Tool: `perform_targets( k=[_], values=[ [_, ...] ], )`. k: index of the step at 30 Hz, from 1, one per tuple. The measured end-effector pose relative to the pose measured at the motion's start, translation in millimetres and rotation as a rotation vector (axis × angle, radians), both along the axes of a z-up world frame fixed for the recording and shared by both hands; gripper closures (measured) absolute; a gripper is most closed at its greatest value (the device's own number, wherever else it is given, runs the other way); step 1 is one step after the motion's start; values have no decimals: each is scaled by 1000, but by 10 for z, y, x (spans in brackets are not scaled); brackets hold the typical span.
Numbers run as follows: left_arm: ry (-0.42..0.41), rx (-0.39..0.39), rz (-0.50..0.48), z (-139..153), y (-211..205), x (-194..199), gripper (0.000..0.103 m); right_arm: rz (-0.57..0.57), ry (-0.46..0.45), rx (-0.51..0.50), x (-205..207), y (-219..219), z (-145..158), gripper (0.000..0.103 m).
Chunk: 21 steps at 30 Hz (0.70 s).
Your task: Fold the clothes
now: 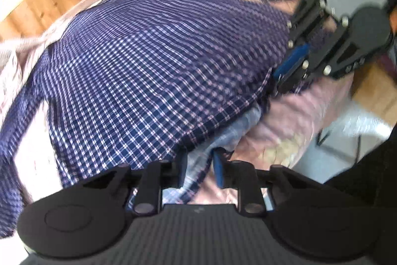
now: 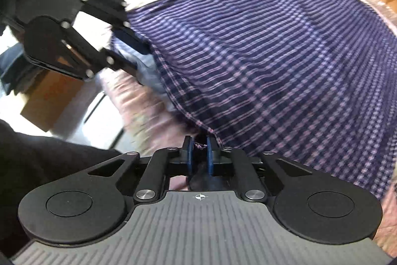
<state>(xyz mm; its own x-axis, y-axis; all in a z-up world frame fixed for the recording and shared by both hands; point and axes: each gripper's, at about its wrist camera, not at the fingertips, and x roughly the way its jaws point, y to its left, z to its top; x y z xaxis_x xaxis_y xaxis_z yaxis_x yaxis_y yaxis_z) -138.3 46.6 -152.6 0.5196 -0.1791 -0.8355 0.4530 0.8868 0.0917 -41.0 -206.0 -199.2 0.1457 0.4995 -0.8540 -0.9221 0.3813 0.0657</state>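
Both grippers, left (image 1: 198,163) and right (image 2: 198,153), apparently pinch checked shirt (image 1: 148,54) hem (blurred).

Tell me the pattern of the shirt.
Navy and white check shirt, clearest in the left wrist view.

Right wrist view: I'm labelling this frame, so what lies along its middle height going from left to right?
Cardboard box → left gripper, fingers at the shirt's edge → pale lining → plaid shirt → pink bedcover.
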Motion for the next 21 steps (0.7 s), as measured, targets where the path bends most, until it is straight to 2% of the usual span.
perform_targets(
  k=[1,2,3,5,7,8,11,12,14,16,17,21],
  values=[
    [24,-49,21,11,42,27,84,-19,7,9,15,-30,40,96],
    [59,-93,41,6,79,55,97,-37,14,18,30,-60,81,96],
    [93,-143,63,4,122,78,101,-56,21,27,45,-90,121,96],
    [141,-295,138,45,270,58,101,-88,49,49,97,-139,126,97],
    [156,-472,248,98,485,5,101,-121,78,70,166,-174,91,97],
    [161,-533,286,100,573,-6,101,-135,86,79,177,-196,73,97],
    [173,-531,275,88,565,30,101,-168,102,96,194,-247,14,95],
    [175,-481,248,63,486,46,100,-167,100,94,186,-221,-26,88],
    [166,-413,212,18,368,102,100,-147,62,88,84,-204,-43,80],
    [138,-386,201,30,294,138,100,-89,-5,69,-83,-166,-20,67],
    [130,-397,210,42,284,155,99,-49,-52,66,-191,-138,11,58],
    [132,-495,281,47,356,192,97,121,-194,64,-622,20,112,44]
  ],
)
